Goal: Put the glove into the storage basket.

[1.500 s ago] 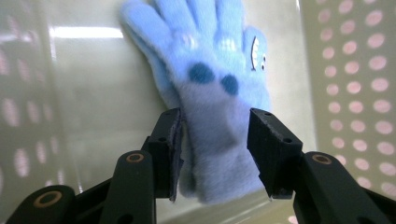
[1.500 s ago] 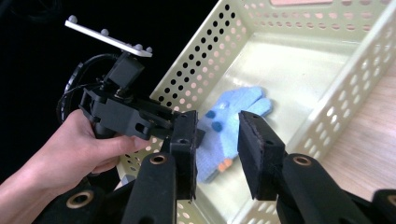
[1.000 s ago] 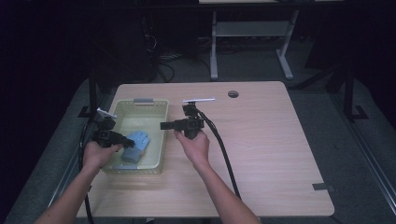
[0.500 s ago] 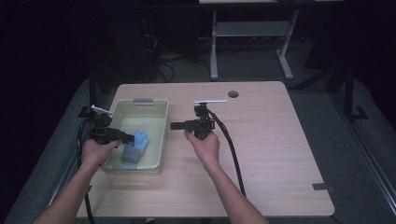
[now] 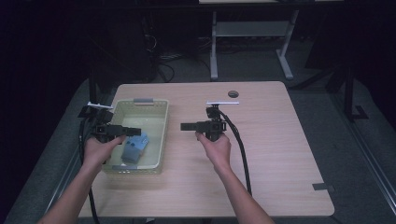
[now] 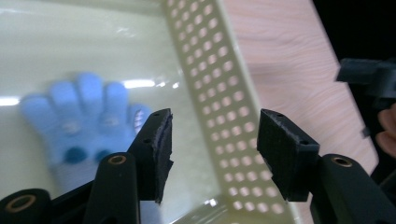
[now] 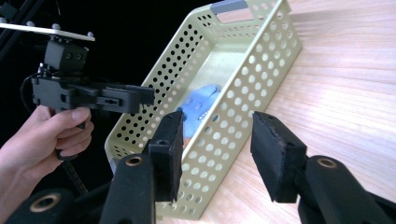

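A blue glove (image 5: 133,148) lies flat on the floor of a pale yellow perforated basket (image 5: 164,122) at the table's left. My left gripper (image 5: 135,131) hovers over the basket's near half, above the glove, pointing right. Its jaws have just been opening and hold nothing. In the left gripper view the glove (image 6: 79,116) lies below the left jaw and the basket wall (image 6: 215,107) runs under my gripper (image 6: 212,149). My right gripper (image 5: 184,126) hangs over bare table right of the basket, pointing left at it. Its jaws have just been opening too, around nothing.
The right gripper view looks along the basket (image 7: 243,93) with the glove (image 7: 201,105) inside and the left gripper (image 7: 144,95) above its rim. The wooden table (image 5: 280,154) has a round cable hole (image 5: 233,94) at the back. Cables trail from both grippers toward the front edge.
The left gripper has opened and lifted off the glove, which stays in the basket. The right gripper has moved right, away from the basket, with its jaws wider.
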